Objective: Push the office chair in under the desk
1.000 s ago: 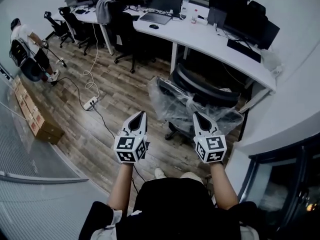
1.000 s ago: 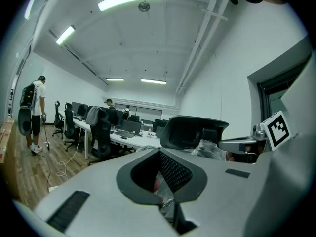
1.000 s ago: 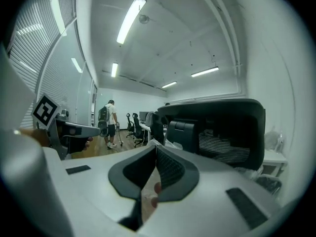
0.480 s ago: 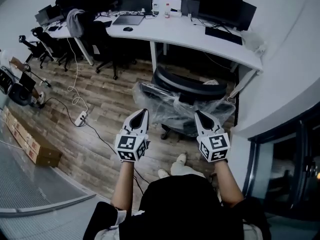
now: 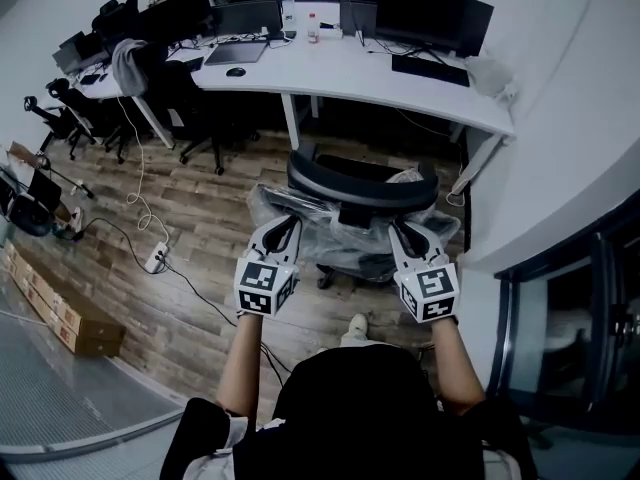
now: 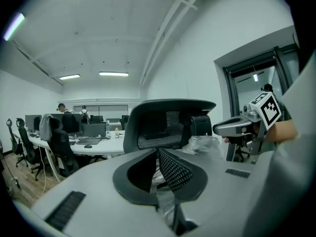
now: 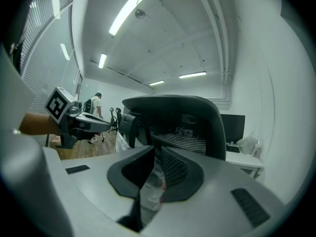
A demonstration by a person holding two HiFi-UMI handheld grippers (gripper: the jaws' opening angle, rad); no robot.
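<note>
The desk [image 5: 400,86] is lying at 12 o'clock, with the plastic-wrapped chair [image 5: 360,180] standing just before it, not yet tucked under. The left gripper [image 5: 284,226] and right gripper [image 5: 401,228], both clenched on nothing, are pointing toward 12, flanking the backrest about equally near

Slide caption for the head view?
Left gripper and right gripper, shut, at a plastic-wrapped black office chair before a white desk.

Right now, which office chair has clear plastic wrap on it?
The chair at the white desk's right end; the chairs further left are unwrapped.
</note>
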